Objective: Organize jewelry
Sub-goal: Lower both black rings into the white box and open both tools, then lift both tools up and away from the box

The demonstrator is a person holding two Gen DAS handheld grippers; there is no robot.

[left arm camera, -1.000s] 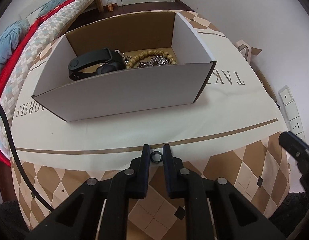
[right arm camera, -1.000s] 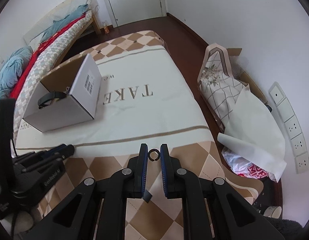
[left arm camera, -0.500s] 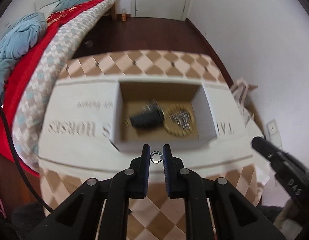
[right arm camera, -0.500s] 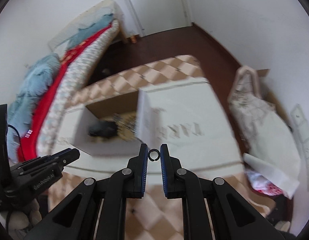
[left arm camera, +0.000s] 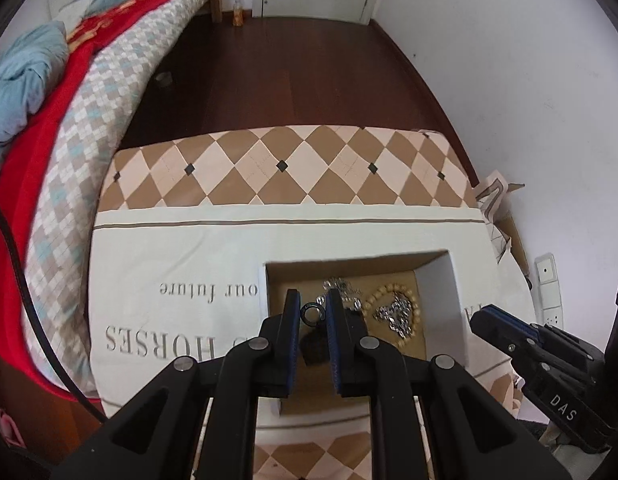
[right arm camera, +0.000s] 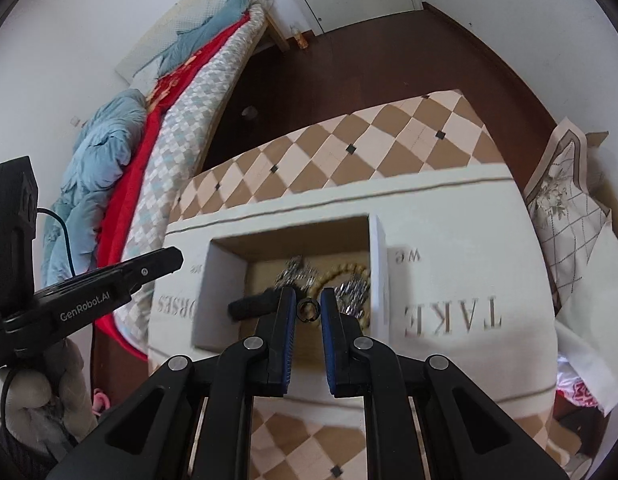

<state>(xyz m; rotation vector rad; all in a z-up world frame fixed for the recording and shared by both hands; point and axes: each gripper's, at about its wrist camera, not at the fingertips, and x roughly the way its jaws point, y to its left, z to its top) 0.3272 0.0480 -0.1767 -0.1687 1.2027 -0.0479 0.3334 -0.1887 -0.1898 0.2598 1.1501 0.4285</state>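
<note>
A small dark ring (left arm camera: 312, 313) is pinched between the fingertips of the left claw (left arm camera: 313, 314), held above the open box (left arm camera: 445, 280). A second ring (right arm camera: 308, 309) is pinched likewise by the right claw (right arm camera: 308, 309), also over the box. Inside the box are seen a bead bracelet (left arm camera: 393, 312), silver chains (left arm camera: 341, 286) and a black band (right arm camera: 251, 306). The box is set on the worktop (left arm camera: 169, 248), toward its near edge, on the cream cloth.
</note>
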